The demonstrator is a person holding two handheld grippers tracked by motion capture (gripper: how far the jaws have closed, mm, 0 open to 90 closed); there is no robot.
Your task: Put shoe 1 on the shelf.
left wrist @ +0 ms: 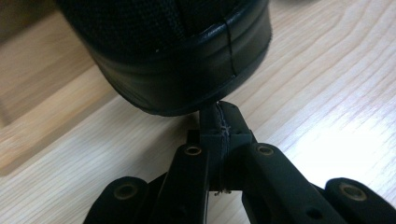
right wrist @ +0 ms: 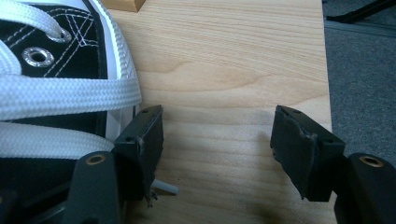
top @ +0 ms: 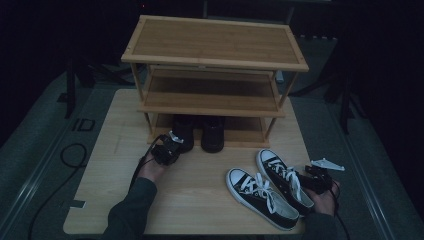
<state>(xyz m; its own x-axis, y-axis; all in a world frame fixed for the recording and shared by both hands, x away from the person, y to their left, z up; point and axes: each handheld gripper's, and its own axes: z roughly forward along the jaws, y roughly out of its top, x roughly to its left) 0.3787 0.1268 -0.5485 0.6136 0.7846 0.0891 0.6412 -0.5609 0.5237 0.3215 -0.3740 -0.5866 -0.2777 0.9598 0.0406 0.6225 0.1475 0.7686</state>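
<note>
Black shoe (top: 182, 134) sat on bottom shelf (top: 245, 136) of rack; left claw (top: 172, 145) clenched empty at its heel, pushing stage; right claw (right wrist: 217, 140) released beside sneaker (top: 284, 180) on counter (top: 200, 185); next: grasp sneaker

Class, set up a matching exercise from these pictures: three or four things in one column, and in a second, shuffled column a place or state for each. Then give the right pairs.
Things:
1. left gripper
2. right gripper
3. black shoes
4. black-and-white sneakers

Places or states:
A. on the table, in front of the rack, near the right hand
B. jaws shut, at a black shoe's heel
C. jaws open, beside a laced sneaker
D. on the rack's bottom shelf

Pairs: 1-B, 2-C, 3-D, 4-A
</note>
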